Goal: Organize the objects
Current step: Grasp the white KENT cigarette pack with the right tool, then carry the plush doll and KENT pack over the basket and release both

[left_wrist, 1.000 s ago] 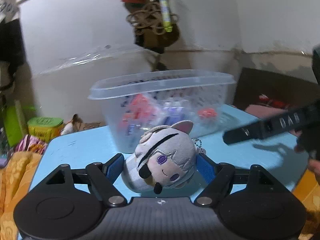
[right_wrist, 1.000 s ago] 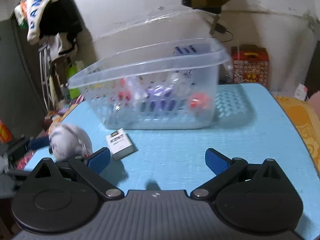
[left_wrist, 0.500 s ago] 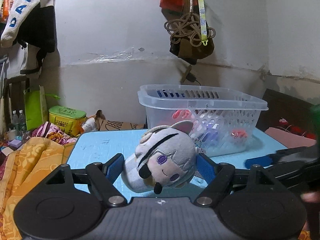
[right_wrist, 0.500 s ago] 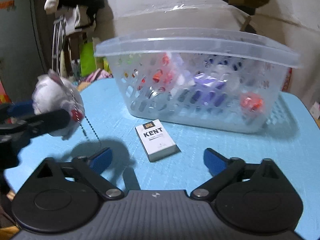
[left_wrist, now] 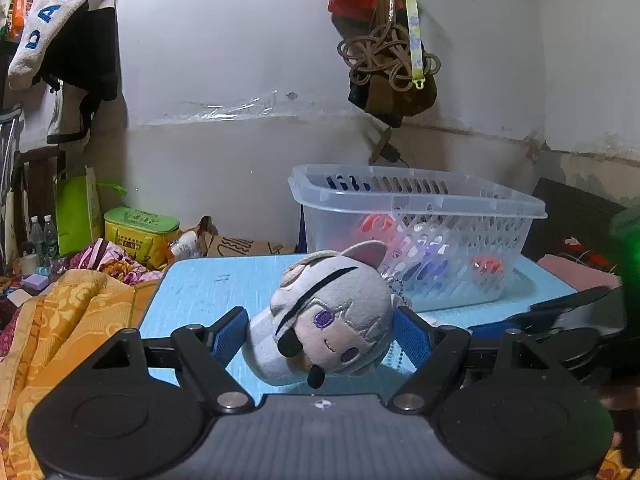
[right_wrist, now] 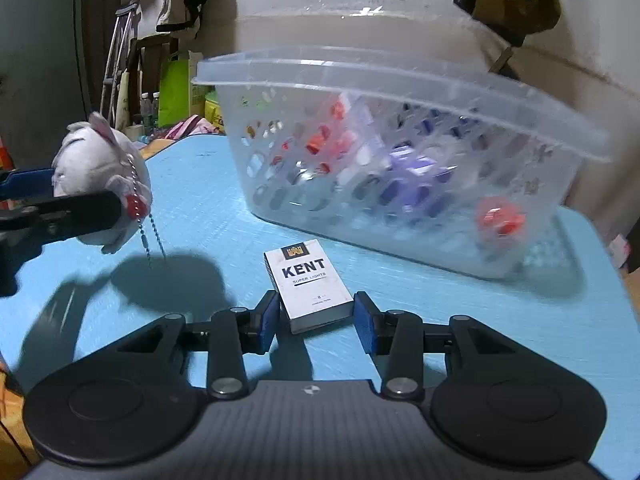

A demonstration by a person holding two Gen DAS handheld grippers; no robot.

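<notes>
Between my right gripper's (right_wrist: 314, 322) narrowed fingers lies the stiff, light cigarette pack (right_wrist: 310, 286), sides not visibly touched; my left gripper (left_wrist: 318, 336) squeezes the soft plush (left_wrist: 324, 320).

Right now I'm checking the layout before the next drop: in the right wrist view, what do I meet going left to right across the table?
Plush doll held in the left gripper → KENT cigarette pack between the right gripper fingers → clear plastic basket.
</notes>
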